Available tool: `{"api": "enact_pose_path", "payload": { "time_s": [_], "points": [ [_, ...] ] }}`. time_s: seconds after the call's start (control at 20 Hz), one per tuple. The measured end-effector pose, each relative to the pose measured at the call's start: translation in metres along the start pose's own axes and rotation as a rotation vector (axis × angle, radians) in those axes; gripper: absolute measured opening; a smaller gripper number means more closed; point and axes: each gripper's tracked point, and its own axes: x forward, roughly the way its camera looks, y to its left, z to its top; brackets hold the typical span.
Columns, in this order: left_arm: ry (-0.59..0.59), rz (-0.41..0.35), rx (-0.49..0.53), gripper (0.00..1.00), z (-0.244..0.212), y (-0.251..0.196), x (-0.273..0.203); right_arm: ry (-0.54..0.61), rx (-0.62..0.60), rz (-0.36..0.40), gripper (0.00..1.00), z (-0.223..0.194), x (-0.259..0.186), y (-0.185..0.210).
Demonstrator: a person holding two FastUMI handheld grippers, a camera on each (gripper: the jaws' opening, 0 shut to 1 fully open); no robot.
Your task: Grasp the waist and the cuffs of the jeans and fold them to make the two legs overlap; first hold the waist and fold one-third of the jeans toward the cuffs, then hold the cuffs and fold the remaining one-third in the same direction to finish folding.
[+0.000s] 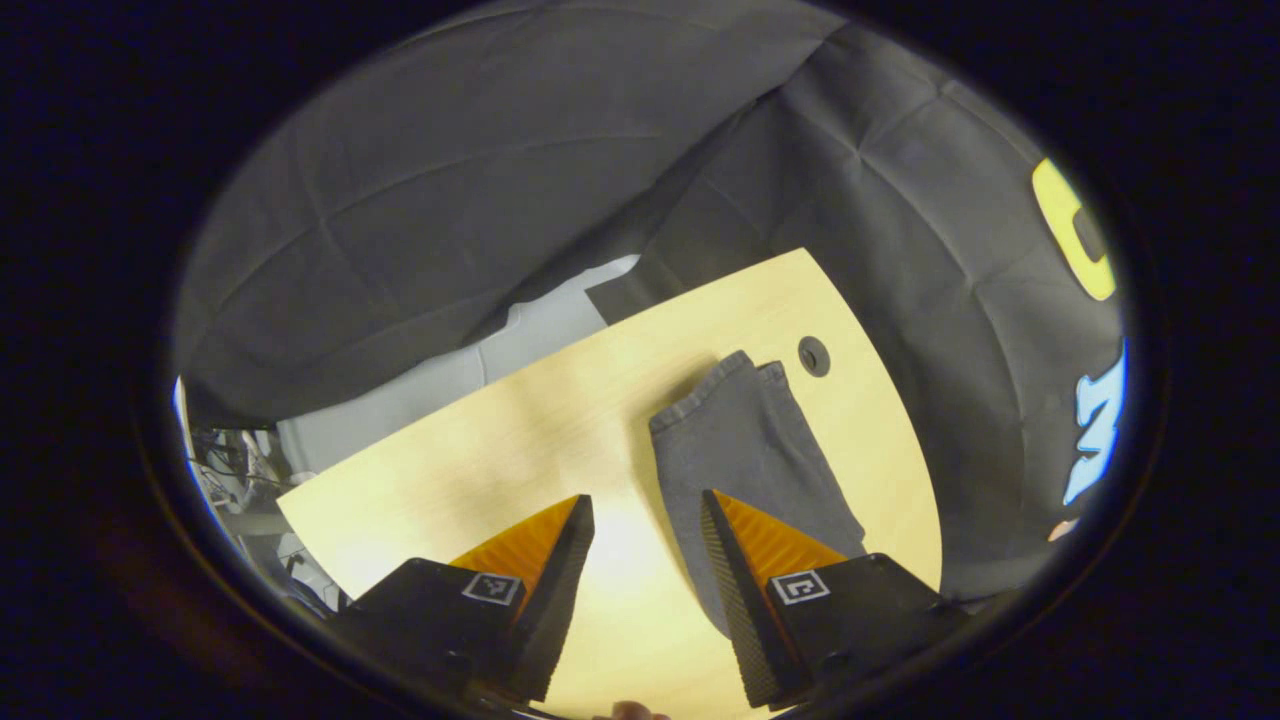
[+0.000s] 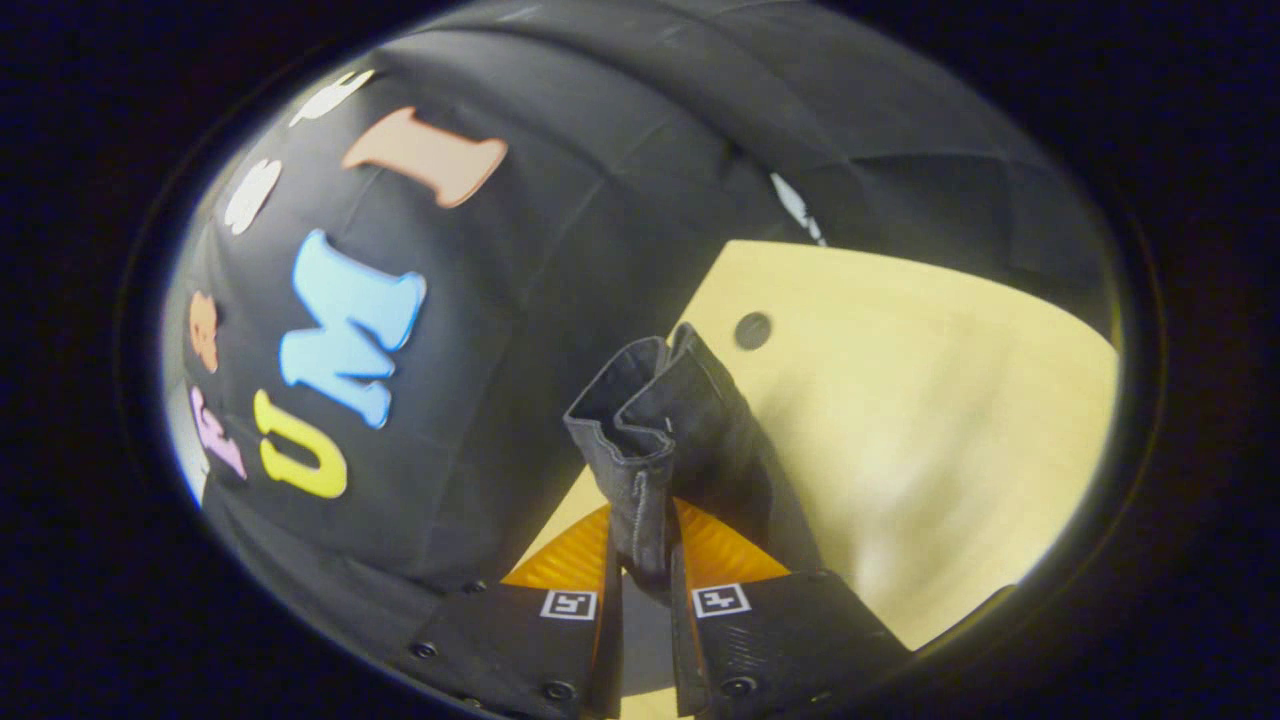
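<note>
Right gripper (image 2: 641,560) fingers pinch the jeans (image 2: 655,425); left gripper (image 1: 645,510) fingers gape beside them.

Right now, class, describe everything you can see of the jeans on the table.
The jeans are dark grey denim with stitched hems, lying on the pale wooden table near its round cable hole. In the left gripper view two hemmed ends lie side by side, flat. In the right gripper view the right gripper is shut on a bunched hemmed edge, lifting it; the left gripper stands open above, apart from the cloth.
</note>
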Motion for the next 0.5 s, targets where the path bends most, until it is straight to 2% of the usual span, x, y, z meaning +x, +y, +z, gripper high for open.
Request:
{"api": "enact_pose_path", "payload": {
  "time_s": [0.05,0.15,0.25,0.35,0.4,0.5],
  "points": [
    [0.008,-0.006,0.003,0.76,-0.003,-0.001,0.002,0.032,-0.027,0.033,0.17,-0.025,0.004,0.018],
    [0.021,-0.019,0.004,0.76,-0.011,-0.003,0.007,0.115,-0.058,0.112,0.19,-0.077,0.013,0.056],
    [0.037,-0.026,-0.006,0.76,-0.018,-0.003,0.011,0.217,-0.053,0.178,0.19,-0.126,0.023,0.076],
    [0.057,-0.037,-0.022,0.76,-0.026,-0.004,0.021,0.333,-0.024,0.200,0.19,-0.182,0.031,0.087],
    [0.065,-0.045,-0.028,0.76,-0.031,-0.002,0.023,0.388,-0.015,0.197,0.16,-0.212,0.040,0.090],
    [0.069,-0.058,-0.038,0.76,-0.035,-0.001,0.027,0.475,-0.039,0.153,0.19,-0.263,0.050,0.077]
  ]
}}
